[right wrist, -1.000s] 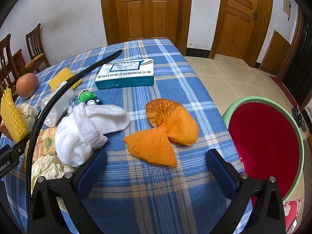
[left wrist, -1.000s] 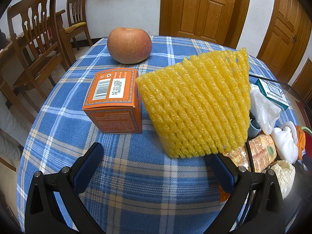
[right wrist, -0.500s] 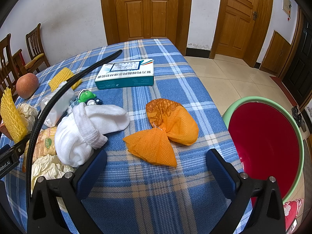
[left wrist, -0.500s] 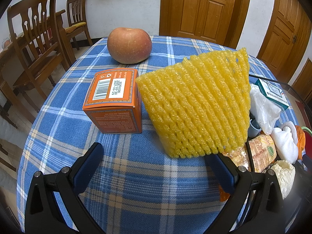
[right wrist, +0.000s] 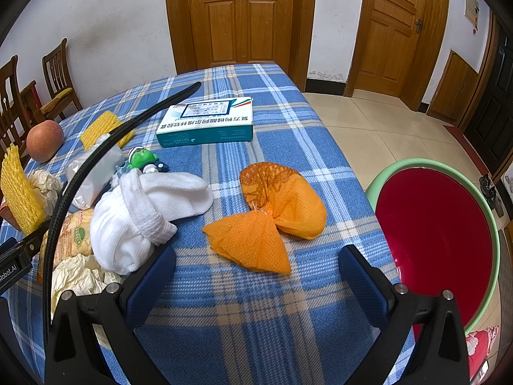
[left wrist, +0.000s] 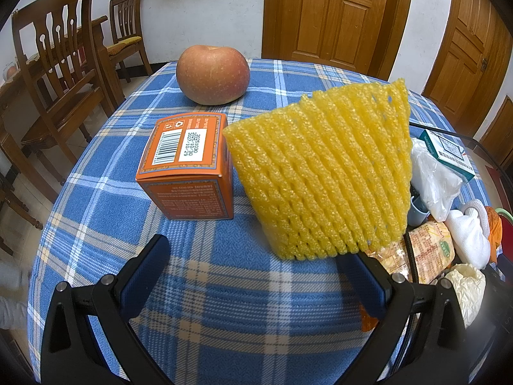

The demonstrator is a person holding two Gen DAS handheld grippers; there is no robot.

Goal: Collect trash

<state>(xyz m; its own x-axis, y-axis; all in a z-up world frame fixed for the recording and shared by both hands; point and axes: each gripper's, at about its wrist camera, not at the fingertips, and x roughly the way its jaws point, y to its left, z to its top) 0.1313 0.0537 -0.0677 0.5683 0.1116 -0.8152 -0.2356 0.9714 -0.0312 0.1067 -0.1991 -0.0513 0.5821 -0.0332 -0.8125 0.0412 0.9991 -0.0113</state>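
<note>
Yellow foam fruit netting, judged light, soft and crushable, is best pinched at its lower edge, both the left gripper and right gripper being held agape and empty

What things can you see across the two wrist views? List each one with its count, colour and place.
Round apple: 1, red-orange, far side of table.
Cardboard box: 1, orange, before apple.
Foam fruit net: 1, yellow, upright, right of box.
Flat carton: 1, teal-white, mid-table.
Knit sock: 1, white, beside wrapper.
Crinkled wrapper: 1, orange, ahead of right gripper.
Plastic basin: 1, red with green rim, beyond table's edge.
Left gripper: open.
Right gripper: open.
</note>
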